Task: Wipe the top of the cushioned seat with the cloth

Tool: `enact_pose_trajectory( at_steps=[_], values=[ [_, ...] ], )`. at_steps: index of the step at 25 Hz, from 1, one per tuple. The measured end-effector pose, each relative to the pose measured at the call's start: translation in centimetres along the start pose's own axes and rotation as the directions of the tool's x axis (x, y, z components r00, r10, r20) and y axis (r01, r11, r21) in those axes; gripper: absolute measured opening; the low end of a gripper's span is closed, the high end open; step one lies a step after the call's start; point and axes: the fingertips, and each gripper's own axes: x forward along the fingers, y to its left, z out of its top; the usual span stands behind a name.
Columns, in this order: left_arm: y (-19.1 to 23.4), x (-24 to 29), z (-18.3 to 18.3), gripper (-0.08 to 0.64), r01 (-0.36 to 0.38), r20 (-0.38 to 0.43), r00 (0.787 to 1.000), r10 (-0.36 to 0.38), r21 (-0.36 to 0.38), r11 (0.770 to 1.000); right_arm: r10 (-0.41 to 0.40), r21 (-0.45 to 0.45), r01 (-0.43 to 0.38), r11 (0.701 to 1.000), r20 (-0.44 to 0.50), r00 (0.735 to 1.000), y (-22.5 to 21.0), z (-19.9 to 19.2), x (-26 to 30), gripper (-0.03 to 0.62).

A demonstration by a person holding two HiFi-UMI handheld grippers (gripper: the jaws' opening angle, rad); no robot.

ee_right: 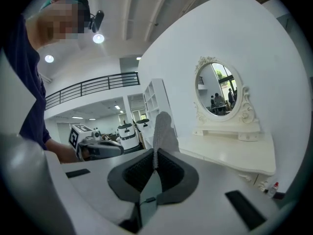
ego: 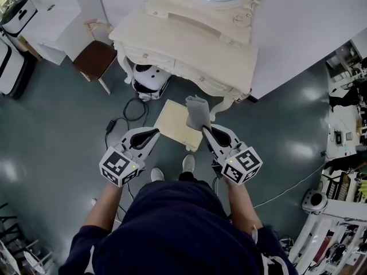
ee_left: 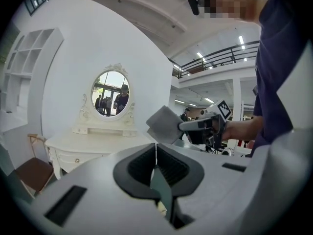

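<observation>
The grey cloth [ego: 198, 112], limp and creased, stands up from the clenched jaws of the right claw [ee_right: 155, 156] over the cream cushioned seat [ego: 172, 124], whose near edge both claws partly hide, while the left claw [ee_left: 156, 153] is pressed together on nothing.
</observation>
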Motion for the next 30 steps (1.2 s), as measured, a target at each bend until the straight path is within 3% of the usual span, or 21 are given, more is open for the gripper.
enact_pose_trajectory(
  at_steps=[9, 30],
  values=[
    [-0.1, 2.9, 3.1, 0.012, 0.034, 0.036, 0.999, -0.035, 0.026, 0.999, 0.019, -0.017, -0.018, 1.000, 0.072, 0.997, -0.1, 4.2, -0.2, 0.031],
    [0.6, 5.2, 2.8, 0.012, 0.054, 0.020, 0.998, -0.054, 0.002, 0.999, 0.009, -0.004, -0.009, 1.000, 0.022, 1.000, -2.1, 3.5, 0.4, 0.031]
  ],
)
